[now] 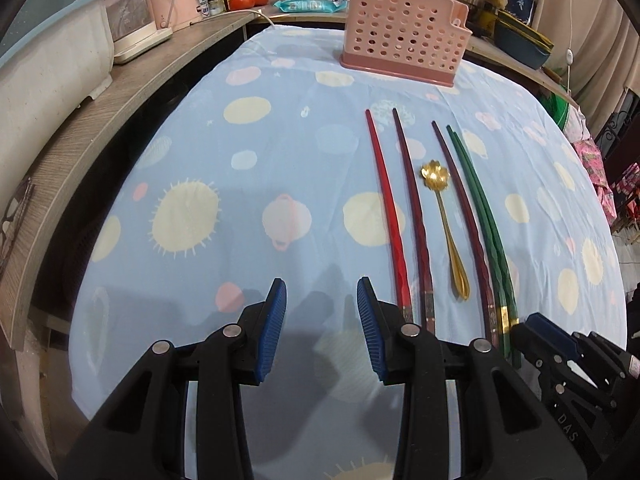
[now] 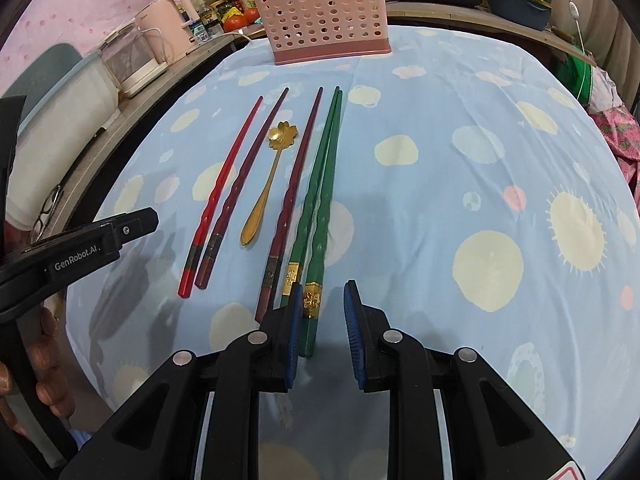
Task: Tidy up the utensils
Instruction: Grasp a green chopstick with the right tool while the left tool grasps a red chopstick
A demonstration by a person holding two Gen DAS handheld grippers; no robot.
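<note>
Right gripper (image 2: pixel 320 332) part-open, empty, over green chopsticks (image 2: pixel 320 200): thin, stiff, likely slippery; best pinched at thick gold-banded ends.

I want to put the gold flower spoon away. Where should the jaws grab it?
Grab the gold spoon by its thin handle, around the middle, coming from above with one jaw on each side. It lies flat between two dark red chopsticks, and those gaps look narrow, so the jaws should line up across the handle.

The right hand-held gripper (image 2: pixel 319 322) is covering the near end of one green chopstick (image 2: pixel 301 248); the holder's (image 2: pixel 320 24) inside is staying unseen.
</note>
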